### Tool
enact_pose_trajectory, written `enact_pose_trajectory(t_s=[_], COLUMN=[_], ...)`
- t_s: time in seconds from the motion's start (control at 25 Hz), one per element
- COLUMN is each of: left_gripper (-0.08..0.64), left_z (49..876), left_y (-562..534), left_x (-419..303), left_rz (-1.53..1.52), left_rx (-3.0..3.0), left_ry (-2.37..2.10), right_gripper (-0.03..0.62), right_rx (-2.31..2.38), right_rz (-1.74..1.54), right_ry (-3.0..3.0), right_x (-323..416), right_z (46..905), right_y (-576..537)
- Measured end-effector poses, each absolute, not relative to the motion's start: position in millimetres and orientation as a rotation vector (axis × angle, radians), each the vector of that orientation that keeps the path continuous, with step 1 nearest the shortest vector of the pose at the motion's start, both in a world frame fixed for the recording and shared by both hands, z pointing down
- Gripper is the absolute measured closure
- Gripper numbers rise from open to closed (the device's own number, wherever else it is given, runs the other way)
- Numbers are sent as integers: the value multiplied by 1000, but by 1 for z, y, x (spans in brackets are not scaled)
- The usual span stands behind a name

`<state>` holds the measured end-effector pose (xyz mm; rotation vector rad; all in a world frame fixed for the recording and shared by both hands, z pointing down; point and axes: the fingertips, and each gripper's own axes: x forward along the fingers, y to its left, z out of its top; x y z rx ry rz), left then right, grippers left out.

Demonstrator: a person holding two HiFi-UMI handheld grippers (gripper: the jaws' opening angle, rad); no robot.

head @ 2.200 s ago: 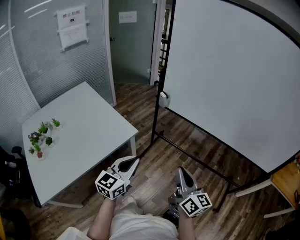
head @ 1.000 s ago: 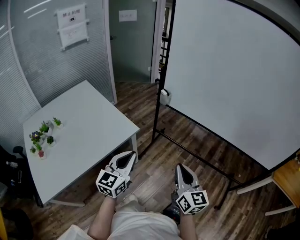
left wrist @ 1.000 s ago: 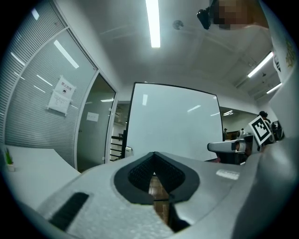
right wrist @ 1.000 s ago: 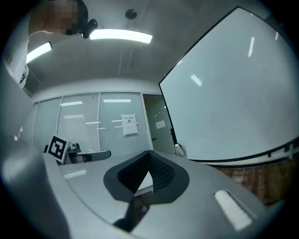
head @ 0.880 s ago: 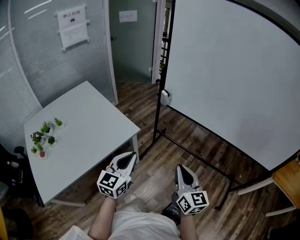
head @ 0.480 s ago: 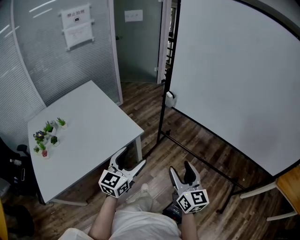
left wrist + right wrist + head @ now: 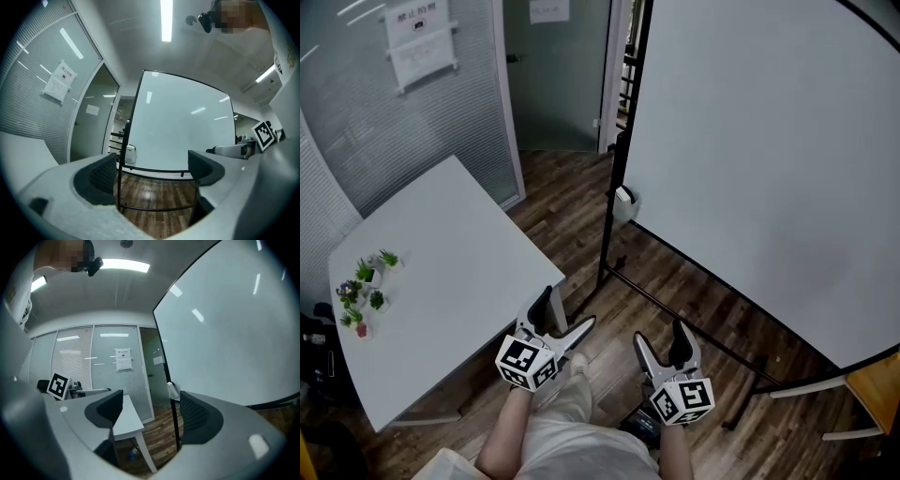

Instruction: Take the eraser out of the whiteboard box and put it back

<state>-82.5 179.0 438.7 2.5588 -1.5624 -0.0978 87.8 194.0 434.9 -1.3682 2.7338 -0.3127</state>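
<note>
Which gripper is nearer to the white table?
Left. The left gripper hangs beside the near corner of the white table; the right gripper is farther right, over the wooden floor. Both grippers' jaws are opening, nothing between them.

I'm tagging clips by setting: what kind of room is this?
Probably an office meeting room: a large freestanding whiteboard, a white table with small potted plants, and a glass partition beside a door.

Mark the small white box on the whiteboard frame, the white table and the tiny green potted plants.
Small white box (image 7: 623, 199): head view, its front.
White table (image 7: 441, 253): head view, bare top.
Green potted plants (image 7: 364, 273): head view, leaves.
</note>
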Motion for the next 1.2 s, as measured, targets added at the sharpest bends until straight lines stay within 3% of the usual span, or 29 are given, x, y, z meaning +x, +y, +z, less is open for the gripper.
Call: enact_pose_trajectory(t_s=[0.64,1.2], left_gripper=[93,100], left_z=[450,457], left_y=[-78,-149], left_x=[-83,-85], left_rz=[16,7], left_rx=[2635,2667], left_ry=[-1351,-1245], right_gripper=[216,216], right_rx=[-1539,-1676], right_rz=[-372,-339], right_ry=[2753,2719], right_x=[64,65], right_z=[451,450], right_y=[-36,-90])
